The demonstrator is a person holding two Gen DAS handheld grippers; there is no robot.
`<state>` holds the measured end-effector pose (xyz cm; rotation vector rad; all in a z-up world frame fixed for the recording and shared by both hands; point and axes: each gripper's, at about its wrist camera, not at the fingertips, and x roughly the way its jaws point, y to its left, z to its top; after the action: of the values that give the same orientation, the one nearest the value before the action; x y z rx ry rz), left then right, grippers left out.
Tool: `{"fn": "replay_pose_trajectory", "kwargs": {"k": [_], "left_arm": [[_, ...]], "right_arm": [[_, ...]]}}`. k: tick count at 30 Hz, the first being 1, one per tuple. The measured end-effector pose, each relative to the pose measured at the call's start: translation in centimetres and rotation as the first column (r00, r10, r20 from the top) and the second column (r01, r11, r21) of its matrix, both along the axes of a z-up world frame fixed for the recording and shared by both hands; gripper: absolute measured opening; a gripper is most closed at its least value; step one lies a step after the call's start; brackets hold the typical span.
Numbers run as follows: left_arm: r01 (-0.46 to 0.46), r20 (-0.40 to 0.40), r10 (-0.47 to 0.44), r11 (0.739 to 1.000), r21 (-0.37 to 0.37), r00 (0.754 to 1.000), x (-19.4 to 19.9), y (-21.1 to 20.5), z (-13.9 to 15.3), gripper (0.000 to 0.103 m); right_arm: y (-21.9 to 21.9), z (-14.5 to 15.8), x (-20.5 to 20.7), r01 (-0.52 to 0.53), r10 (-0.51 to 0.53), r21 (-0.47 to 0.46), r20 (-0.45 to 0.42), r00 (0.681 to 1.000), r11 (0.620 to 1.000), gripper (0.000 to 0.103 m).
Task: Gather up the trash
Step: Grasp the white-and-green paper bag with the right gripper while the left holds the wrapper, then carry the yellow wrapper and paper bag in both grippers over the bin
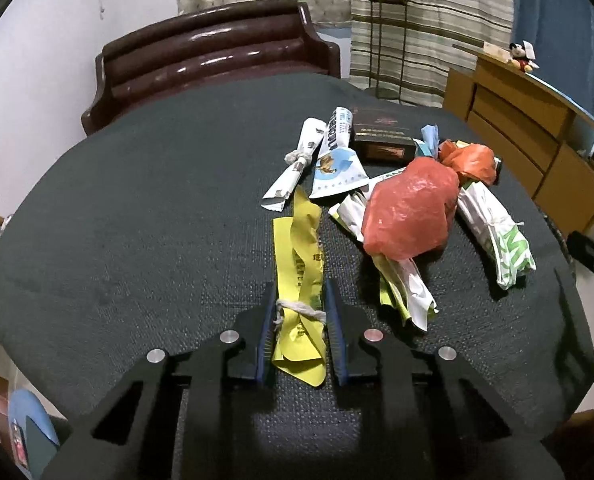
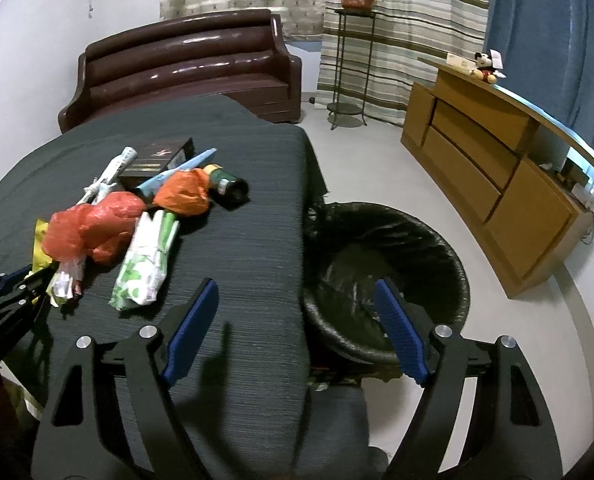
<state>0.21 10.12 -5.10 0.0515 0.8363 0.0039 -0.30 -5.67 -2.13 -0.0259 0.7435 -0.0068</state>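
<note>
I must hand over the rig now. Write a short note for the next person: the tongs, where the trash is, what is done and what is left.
Left tongs: closed on the yellow wrapper tied with string, which lies on the table.
Right tongs: open, empty, above the table edge by the black-lined bin.
Still on the table: red bag, orange bag, green-white packet, white rolled wrappers, dark box, bottle.
Done: wrapper gripped.
Left: carry it to the bin, then the remaining pile.
</note>
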Motion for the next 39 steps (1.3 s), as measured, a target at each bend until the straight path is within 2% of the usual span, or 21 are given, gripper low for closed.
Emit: {"fn": "replay_pose_trajectory", "kwargs": {"k": [10,15,20,22,32,39], "left_arm": [[-0.061,0.038,0.061,0.998,-0.003,0.997,0.1,2.5,0.8,0.025],[-0.105,0.044,0.106,0.994,-0.013,0.993,0.3,4.1,1.1,0.025],[-0.144,0.055,0.144,0.989,-0.017,0.988,0.7,5.4,1.2,0.025],[-0.152,0.062,0.153,0.988,-0.013,0.986,0.8,5.7,1.2,0.025],[-0.139,0.095,0.14,0.99,-0.012,0.986,0.7,5.2,2.1,0.025],[-0.079,0.128,0.083,0.996,-0.037,0.988,1.0,2.8,3.7,0.025]], "right_arm": [[4.1,0.0,1.3,-0.079,0.08,0.053,-0.018,0.997,0.995,0.067],[6.2,-0.2,2.1,-0.113,0.115,0.066,-0.019,0.993,0.991,0.066],[7.3,-1.2,3.2,-0.131,0.137,0.085,-0.065,0.988,0.988,0.05],[7.4,-1.5,3.4,-0.143,0.151,0.098,-0.076,0.986,0.985,0.034],[6.7,-1.2,2.5,-0.157,0.162,0.094,-0.057,0.985,0.983,0.031],[3.7,0.6,1.4,-0.116,0.117,0.1,-0.005,0.993,0.988,0.031]]}}
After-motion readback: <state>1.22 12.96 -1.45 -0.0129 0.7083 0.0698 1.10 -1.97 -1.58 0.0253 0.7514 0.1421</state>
